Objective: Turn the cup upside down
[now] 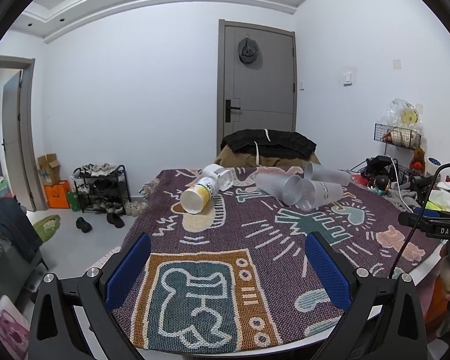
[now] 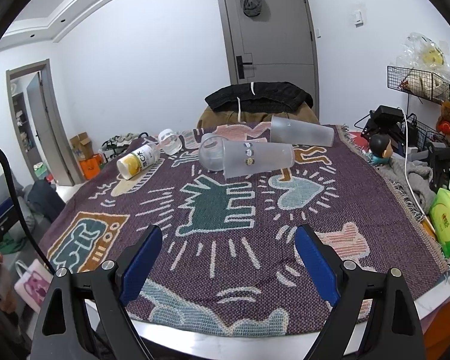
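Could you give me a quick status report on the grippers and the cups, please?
Left gripper open, empty; right gripper open, empty. Frosted cups on their sides on patterned cloth, untouched. Yellow-label bottle lies left of them, not blocking.

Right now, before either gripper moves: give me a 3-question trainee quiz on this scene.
1. True or false: the stickered frosted cup stands upright on the blanket.
2. What do the left gripper and the right gripper hold between their fingers? A) a cup each B) nothing, both are open C) the bottle
3. Fill in: in the right wrist view, the yellow-label bottle lies to the ___ of the stickered frosted cup.

Key: 1 false, it lies on its side. 2 B. 3 left.
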### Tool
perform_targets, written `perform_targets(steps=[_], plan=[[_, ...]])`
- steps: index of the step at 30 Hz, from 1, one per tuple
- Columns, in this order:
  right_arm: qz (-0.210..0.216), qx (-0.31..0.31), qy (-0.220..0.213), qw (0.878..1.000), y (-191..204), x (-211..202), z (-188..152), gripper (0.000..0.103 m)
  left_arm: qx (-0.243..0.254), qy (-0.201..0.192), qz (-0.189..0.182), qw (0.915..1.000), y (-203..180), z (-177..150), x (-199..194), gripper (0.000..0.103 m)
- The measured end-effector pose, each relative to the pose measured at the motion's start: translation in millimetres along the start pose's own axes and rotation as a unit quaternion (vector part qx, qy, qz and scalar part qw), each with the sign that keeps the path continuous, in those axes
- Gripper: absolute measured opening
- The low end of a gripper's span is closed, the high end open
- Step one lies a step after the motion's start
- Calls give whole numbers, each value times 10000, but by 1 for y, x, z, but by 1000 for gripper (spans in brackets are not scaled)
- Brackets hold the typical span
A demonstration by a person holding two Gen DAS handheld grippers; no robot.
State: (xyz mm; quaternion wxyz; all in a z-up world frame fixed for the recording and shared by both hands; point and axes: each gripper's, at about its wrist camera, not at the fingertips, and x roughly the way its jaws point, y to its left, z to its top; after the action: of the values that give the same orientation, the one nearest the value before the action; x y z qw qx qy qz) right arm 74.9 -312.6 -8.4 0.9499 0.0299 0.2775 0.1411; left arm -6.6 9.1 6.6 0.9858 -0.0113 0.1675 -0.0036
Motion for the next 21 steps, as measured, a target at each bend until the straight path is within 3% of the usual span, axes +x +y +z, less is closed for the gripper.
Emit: perform_targets(steps=[21], plan=[[-36,-67,-56,10000,2,-3,1,90,13,11,22,10000,-3,0,1,103]])
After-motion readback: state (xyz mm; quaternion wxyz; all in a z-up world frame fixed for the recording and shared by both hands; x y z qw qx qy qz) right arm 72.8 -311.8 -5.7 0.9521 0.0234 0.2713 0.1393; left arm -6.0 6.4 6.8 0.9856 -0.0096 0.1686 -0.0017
